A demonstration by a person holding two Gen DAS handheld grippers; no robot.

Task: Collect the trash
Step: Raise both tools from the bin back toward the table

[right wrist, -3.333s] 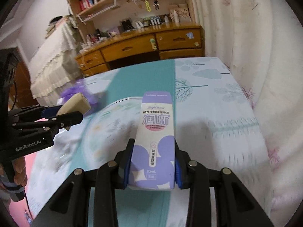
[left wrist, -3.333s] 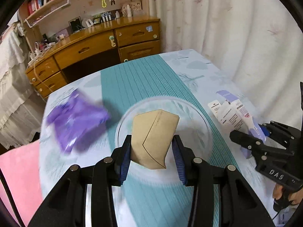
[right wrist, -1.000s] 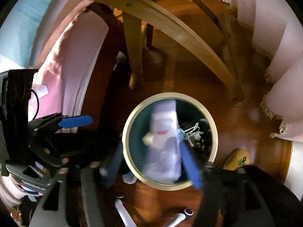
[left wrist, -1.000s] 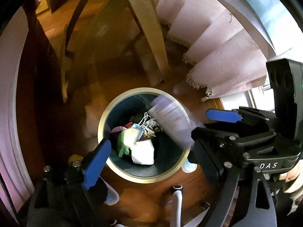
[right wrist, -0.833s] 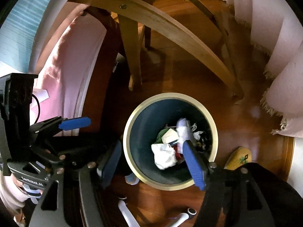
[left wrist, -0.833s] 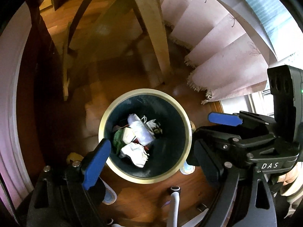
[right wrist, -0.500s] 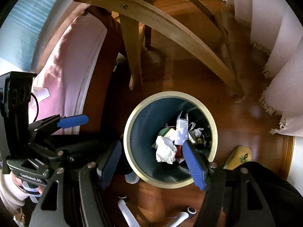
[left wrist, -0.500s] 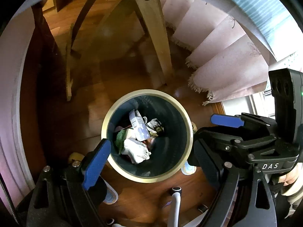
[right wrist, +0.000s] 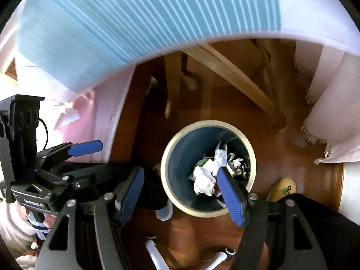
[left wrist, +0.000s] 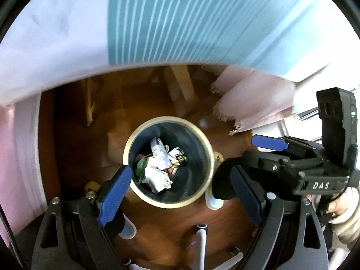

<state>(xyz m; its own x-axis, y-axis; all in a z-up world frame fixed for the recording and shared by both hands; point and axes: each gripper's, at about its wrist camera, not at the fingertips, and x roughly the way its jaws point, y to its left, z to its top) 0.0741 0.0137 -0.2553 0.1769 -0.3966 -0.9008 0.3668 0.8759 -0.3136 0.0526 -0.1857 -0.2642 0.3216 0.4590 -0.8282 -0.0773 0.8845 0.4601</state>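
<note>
A round dark bin with a cream rim (left wrist: 135, 135) (right wrist: 171, 155) stands on the wooden floor below both grippers. Inside lie crumpled white paper (left wrist: 157, 177) (right wrist: 203, 180), a white and purple carton (left wrist: 158, 151) (right wrist: 220, 154) and other scraps. My left gripper (left wrist: 180, 193) is open and empty above the bin. My right gripper (right wrist: 182, 194) is open and empty too, with the bin behind its right finger. Each gripper shows in the other's view, the right one (left wrist: 292, 157) at right and the left one (right wrist: 56, 162) at left.
The table edge with its teal striped cloth (left wrist: 180, 22) (right wrist: 135, 22) hangs over the top of both views. Wooden table legs (right wrist: 236, 74) stand beyond the bin. A pink fringed cloth (left wrist: 254, 96) hangs at right. White chair-base legs (left wrist: 201, 243) and a slipper (right wrist: 283, 189) lie near the bin.
The tan envelope and the purple carton left the grippers and dropped into the bin. Both grippers have since tilted upward, bringing the tabletop into view.
</note>
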